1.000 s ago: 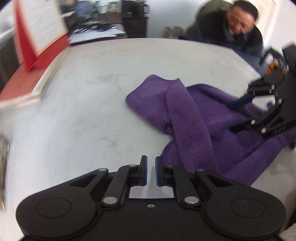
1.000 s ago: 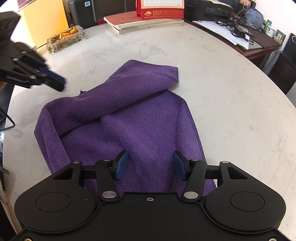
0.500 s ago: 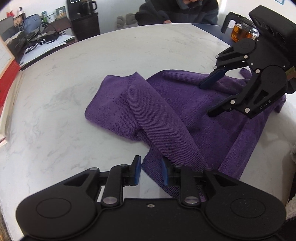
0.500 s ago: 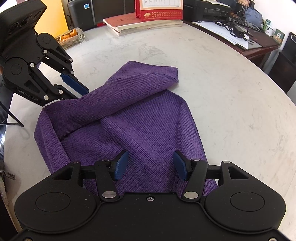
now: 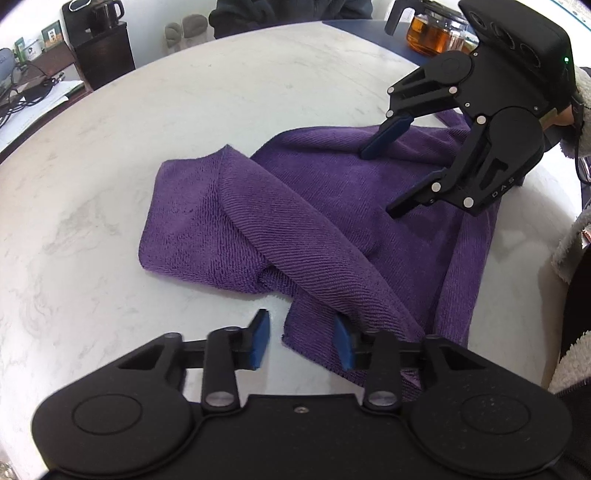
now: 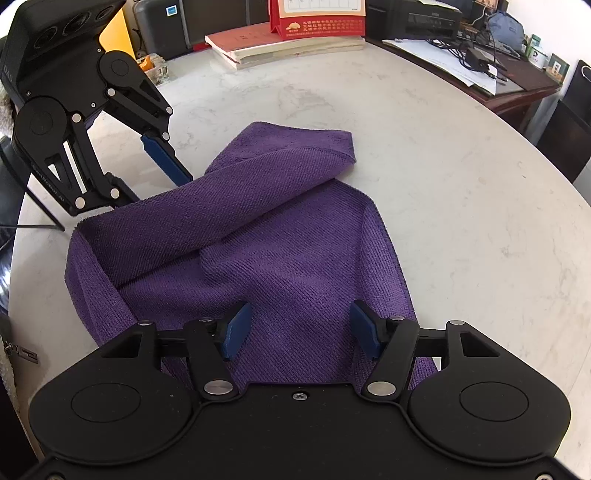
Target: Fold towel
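Observation:
A purple towel [image 5: 295,229] lies rumpled on the white marble table [image 5: 92,184], one flap folded over in a diagonal ridge. My left gripper [image 5: 301,341] is at the towel's near corner. Its jaws are closing with the corner's edge between them; the left pad stands clear of the cloth. In the right wrist view the towel [image 6: 280,251] spreads out ahead, and the left gripper [image 6: 155,192] comes down at its far left edge. My right gripper [image 6: 299,328] hovers open over the near part of the cloth and grips nothing. The left wrist view shows the right gripper [image 5: 380,182] over the towel's far side.
A glass teapot of amber tea [image 5: 432,33] stands at the table's far right edge. Stacked books with a red calendar [image 6: 288,40] and a glass dish [image 6: 155,66] sit along the other edge. A person [image 5: 288,11] sits across the table. A fleece sleeve [image 5: 576,240] is at right.
My left gripper swung round and rolled onto the towel's near corner, and its jaws went from shut to apart. The right gripper stayed in place and its jaws widened slightly.

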Motion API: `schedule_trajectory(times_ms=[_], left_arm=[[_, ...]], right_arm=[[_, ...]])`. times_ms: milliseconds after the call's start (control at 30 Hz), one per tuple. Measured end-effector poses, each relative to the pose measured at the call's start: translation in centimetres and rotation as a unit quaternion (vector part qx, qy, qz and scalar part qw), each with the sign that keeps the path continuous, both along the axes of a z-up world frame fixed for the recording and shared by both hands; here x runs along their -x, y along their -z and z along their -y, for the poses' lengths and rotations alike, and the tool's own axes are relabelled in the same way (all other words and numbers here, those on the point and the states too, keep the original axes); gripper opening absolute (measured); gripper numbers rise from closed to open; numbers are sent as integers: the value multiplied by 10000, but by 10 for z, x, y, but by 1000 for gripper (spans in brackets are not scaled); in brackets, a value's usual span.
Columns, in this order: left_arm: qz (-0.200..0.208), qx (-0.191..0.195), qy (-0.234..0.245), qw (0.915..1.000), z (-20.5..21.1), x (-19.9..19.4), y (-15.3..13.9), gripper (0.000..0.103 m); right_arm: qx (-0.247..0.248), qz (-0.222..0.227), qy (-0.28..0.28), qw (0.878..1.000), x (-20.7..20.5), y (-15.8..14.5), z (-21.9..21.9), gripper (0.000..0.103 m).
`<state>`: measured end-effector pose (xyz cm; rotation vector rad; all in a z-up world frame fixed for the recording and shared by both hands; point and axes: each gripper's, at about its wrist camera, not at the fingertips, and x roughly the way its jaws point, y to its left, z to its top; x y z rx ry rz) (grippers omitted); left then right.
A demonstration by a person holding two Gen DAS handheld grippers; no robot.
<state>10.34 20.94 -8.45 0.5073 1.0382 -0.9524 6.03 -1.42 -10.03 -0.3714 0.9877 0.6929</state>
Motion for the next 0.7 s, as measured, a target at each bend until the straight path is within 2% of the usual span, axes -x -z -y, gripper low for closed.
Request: schedule_trajectory(times_ms=[133,167,367,500,700], left_arm=[[-58,-62,-124,9999,1,-3,0,5],[-112,-27,-154,9998,0,-2,1,3],[-428,272,-126,9986,-5,17,5,2],[-460,316,-445,9974,-19,29,6,2],[-449,147,-984,9940,-47,54,4,2]], right_arm=[[6,2,8,10000,0,0,-1,60],[7,3,8,10000,0,0,-1,60],[8,9,-1,10000,0,0,0,60],[5,21,4,10000,0,0,1,61],[23,37,-7,10000,-1,1,0,62]])
